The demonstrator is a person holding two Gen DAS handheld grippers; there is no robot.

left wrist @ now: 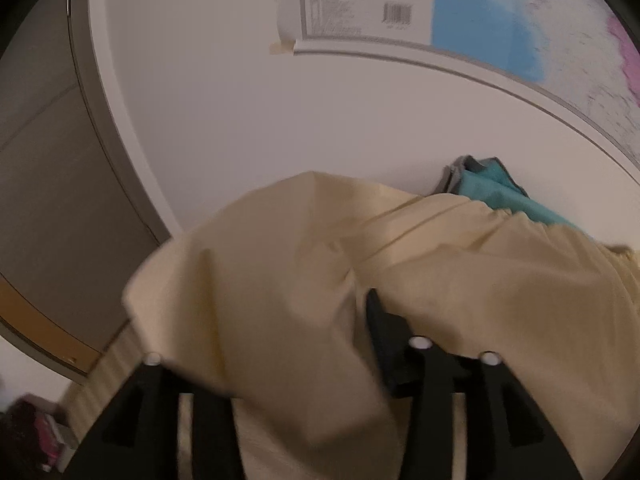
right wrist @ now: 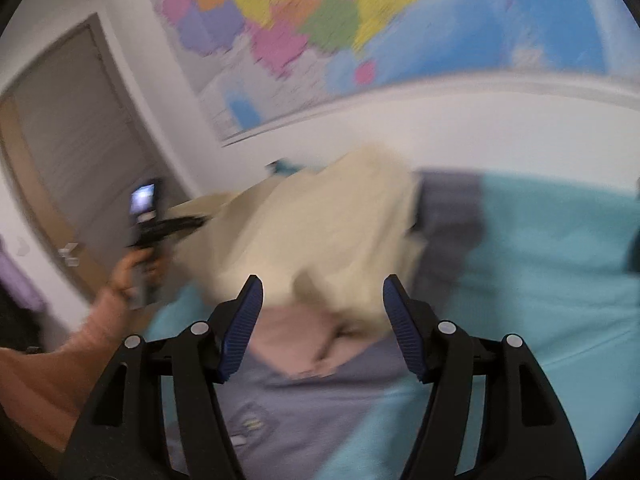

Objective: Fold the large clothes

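A pale yellow garment (left wrist: 304, 280) hangs raised from my left gripper (left wrist: 360, 312), which is shut on its cloth; the fabric drapes over the fingers and hides the tips. In the right wrist view the same garment (right wrist: 332, 232) is lifted above the bed, held at its left end by the left gripper (right wrist: 176, 224). My right gripper (right wrist: 322, 320) is open and empty, its blue-padded fingers (right wrist: 244, 324) just below the hanging cloth.
A turquoise bed cover (right wrist: 540, 280) with a grey-purple panel (right wrist: 304, 408) lies below, with a pink cloth (right wrist: 292, 340) on it. A wall map (right wrist: 320, 20) hangs behind. A grey door (right wrist: 80, 128) is at the left. The frames are motion-blurred.
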